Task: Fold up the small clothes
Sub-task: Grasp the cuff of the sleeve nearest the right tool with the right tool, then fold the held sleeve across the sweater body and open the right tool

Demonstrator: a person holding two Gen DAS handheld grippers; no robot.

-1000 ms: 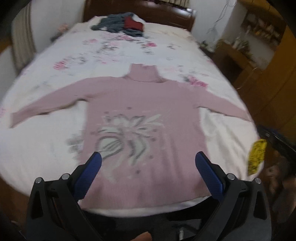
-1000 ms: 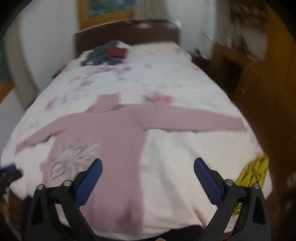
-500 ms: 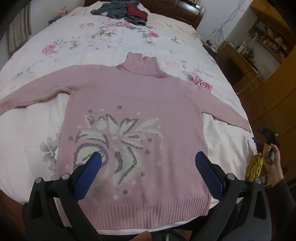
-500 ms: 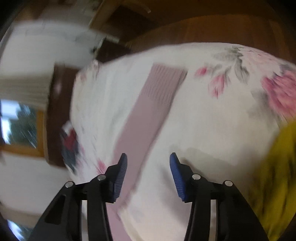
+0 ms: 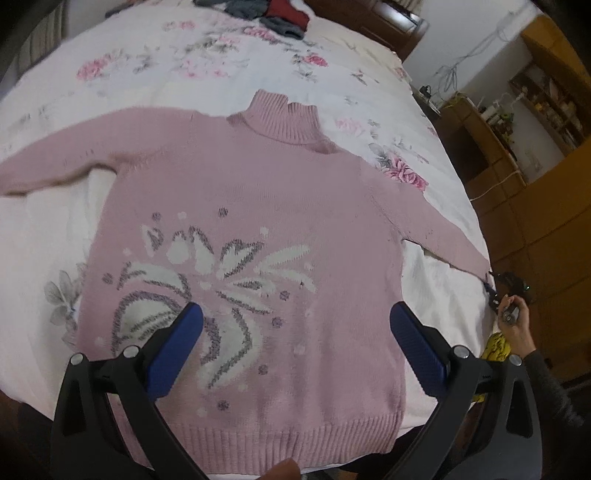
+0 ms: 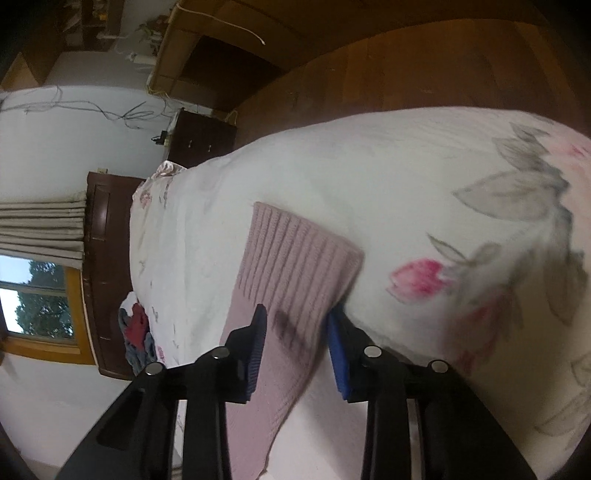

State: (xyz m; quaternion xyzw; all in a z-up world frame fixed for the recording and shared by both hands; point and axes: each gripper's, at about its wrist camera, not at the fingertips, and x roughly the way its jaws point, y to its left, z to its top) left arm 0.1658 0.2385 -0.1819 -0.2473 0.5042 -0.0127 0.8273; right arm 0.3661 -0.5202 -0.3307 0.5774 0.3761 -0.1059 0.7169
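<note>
A pink turtleneck sweater (image 5: 258, 184) with a white and grey flower pattern lies flat, front up, on the bed, both sleeves spread out. My left gripper (image 5: 295, 332) hovers open above its lower half, close to the hem, with nothing between the fingers. In the right wrist view, the ribbed sleeve cuff (image 6: 295, 251) lies at the bed's edge. My right gripper (image 6: 297, 332) is turned on its side, its blue pads pressed on the sleeve just behind the cuff. The left wrist view shows that gripper (image 5: 506, 295) small, at the sleeve's end.
The bed (image 5: 221, 55) has a white floral cover. A pile of grey and red clothes (image 5: 273, 11) lies near the dark headboard (image 6: 107, 258). A yellow item (image 5: 495, 343) hangs at the bed's right edge by a person's hand (image 5: 517, 332). Wooden cabinets (image 5: 535, 221) stand to the right.
My right gripper swung to the sleeve's end, rolled sideways, and its jaws narrowed onto the sleeve. My left gripper moved closer over the sweater and stayed open.
</note>
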